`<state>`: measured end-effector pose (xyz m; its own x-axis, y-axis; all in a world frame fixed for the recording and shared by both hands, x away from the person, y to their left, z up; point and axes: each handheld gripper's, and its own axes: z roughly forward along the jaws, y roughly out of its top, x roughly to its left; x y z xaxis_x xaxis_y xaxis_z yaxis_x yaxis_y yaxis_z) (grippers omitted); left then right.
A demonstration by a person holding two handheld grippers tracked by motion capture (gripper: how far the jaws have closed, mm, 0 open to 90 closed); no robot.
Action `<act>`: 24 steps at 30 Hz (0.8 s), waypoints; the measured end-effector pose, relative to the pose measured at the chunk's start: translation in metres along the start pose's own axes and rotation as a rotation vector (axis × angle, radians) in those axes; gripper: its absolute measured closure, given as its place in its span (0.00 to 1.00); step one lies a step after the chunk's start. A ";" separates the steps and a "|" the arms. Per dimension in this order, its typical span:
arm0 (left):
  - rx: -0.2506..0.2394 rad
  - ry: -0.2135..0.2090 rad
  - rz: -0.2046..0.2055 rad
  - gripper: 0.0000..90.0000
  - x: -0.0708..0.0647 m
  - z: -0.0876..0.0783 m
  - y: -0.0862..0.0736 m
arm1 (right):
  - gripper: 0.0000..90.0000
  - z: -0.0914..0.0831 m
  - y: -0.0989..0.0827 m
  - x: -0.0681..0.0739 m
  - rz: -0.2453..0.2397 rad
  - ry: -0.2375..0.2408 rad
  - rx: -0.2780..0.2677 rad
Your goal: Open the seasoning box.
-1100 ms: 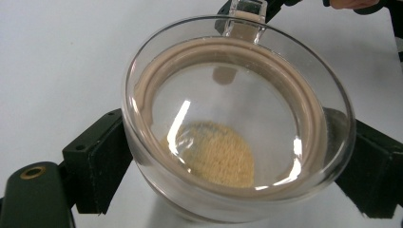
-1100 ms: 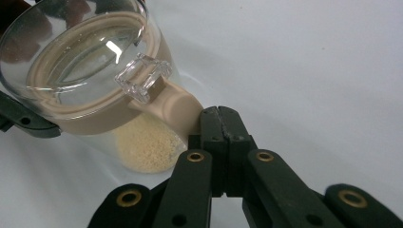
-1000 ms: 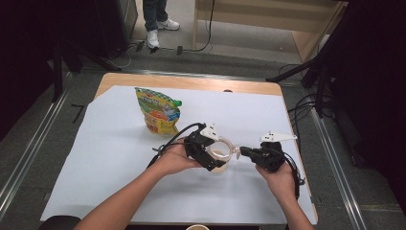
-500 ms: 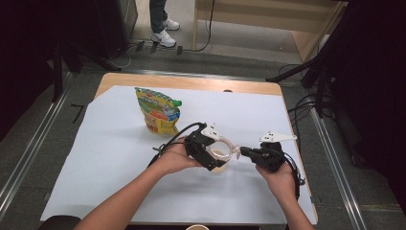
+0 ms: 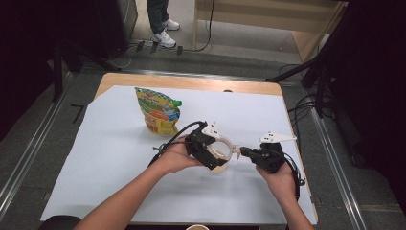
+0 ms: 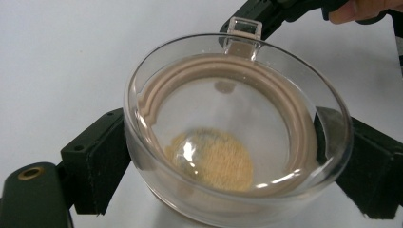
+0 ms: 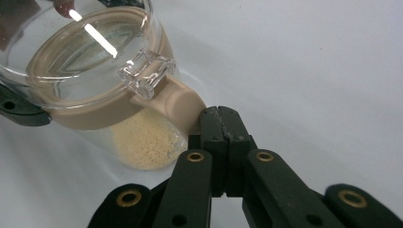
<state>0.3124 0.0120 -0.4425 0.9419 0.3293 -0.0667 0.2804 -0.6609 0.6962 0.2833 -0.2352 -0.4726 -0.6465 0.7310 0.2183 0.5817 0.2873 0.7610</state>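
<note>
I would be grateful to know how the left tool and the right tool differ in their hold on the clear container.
The left tool spans the clear container with wide jaws on its sides; the right tool is shut, its tips at the beige tab. The left comes from the side, the right from the lid's latch. Both are hand-held.

We see a clear plastic jar (image 5: 221, 154) just right of centre in the high view, standing on the white sheet, its beige lid (image 7: 90, 102) seated on top with a transparent domed cover (image 6: 237, 118). A low heap of pale yellow granules (image 6: 216, 159) lies at the bottom, at lower centre of the left gripper view. A small clear tab (image 7: 145, 71) juts from the rim, above a beige lug.
</note>
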 end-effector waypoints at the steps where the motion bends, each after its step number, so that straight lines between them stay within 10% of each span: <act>1: -0.001 0.001 -0.005 0.11 -0.001 0.000 0.001 | 1.00 0.000 0.000 0.000 0.000 0.000 0.001; 24: -0.010 -0.017 0.034 0.23 -0.009 -0.008 0.031 | 1.00 -0.002 0.000 0.001 0.001 0.003 -0.007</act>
<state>0.3111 -0.0058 -0.4146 0.9537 0.2958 -0.0549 0.2468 -0.6645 0.7054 0.2817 -0.2360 -0.4717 -0.6473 0.7296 0.2208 0.5788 0.2820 0.7651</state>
